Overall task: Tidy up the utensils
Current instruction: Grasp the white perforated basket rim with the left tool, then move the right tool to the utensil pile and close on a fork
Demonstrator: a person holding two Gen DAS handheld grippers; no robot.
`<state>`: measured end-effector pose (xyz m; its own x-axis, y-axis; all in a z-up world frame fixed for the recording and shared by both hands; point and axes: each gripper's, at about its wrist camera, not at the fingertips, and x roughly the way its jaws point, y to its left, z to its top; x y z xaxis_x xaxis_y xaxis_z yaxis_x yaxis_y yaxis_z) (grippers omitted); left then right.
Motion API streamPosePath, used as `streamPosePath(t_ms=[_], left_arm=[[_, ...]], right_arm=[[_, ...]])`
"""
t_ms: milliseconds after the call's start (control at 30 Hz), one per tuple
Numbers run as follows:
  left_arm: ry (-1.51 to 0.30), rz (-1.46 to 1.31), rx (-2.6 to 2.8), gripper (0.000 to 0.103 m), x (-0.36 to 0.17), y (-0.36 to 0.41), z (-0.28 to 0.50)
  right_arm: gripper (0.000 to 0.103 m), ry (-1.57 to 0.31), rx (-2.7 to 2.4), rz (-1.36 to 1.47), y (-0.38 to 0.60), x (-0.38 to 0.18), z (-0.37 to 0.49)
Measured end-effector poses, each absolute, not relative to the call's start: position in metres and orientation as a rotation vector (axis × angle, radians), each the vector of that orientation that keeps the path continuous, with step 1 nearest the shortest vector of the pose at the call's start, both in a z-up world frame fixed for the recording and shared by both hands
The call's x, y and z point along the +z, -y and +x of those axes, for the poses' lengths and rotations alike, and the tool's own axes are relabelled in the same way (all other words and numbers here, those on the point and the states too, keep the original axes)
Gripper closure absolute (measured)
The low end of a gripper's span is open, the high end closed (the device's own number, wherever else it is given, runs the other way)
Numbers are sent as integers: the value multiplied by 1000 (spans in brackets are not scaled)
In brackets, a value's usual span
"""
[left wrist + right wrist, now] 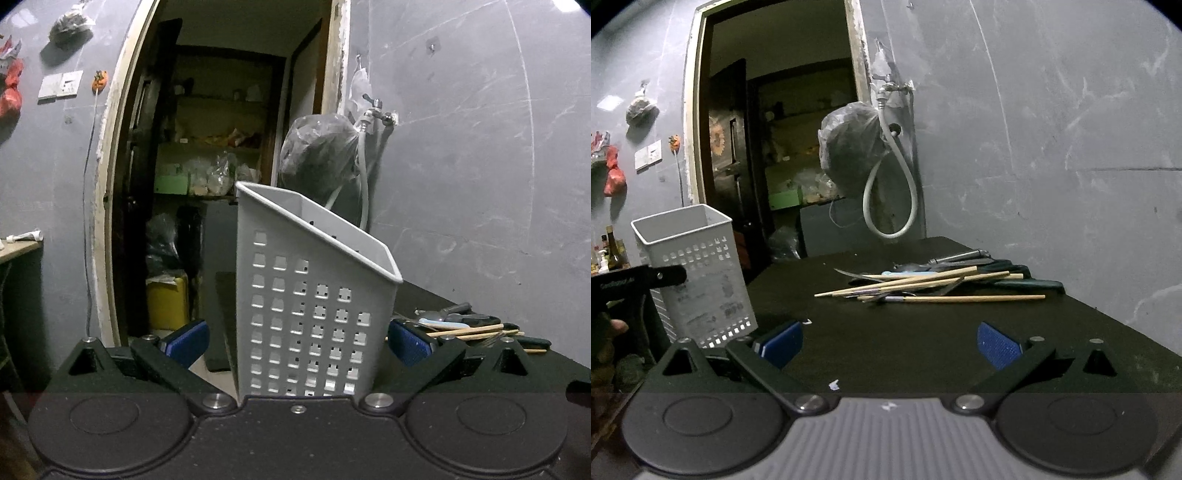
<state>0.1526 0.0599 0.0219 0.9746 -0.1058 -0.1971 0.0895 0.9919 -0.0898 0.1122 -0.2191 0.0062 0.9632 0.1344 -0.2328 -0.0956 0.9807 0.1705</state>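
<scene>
— On the dark tabletop (886, 332), where do the utensils sit?
— Piled near the grey wall: wooden chopsticks (923, 282) lying across dark-handled knives (1015, 273) and other cutlery, well apart from the white perforated utensil holder (698, 273) at the tabletop's left edge.
— And the left tool (297, 341)?
— Its blue pads (186, 341) stand wide apart on either side of the holder's base; whether they touch it cannot be told.
— The right tool (888, 343)?
— Spread open over bare tabletop, short of the pile, gripping nothing
</scene>
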Motion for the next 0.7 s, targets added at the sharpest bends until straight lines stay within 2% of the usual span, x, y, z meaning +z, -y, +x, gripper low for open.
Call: streamPosePath(t_ms=[133, 233, 333, 700], left_arm=[[-231, -115, -103, 1, 20, -62, 164], [-234, -147, -120, 8, 18, -65, 166], [-235, -169, -131, 20, 17, -66, 167], [-237, -159, -126, 21, 17, -61, 160]], right_arm=[[0, -254, 113, 157, 221, 5, 116], [0, -255, 116, 158, 222, 5, 116], [0, -260, 111, 148, 221, 5, 119], [0, -292, 76, 112, 223, 10, 125]])
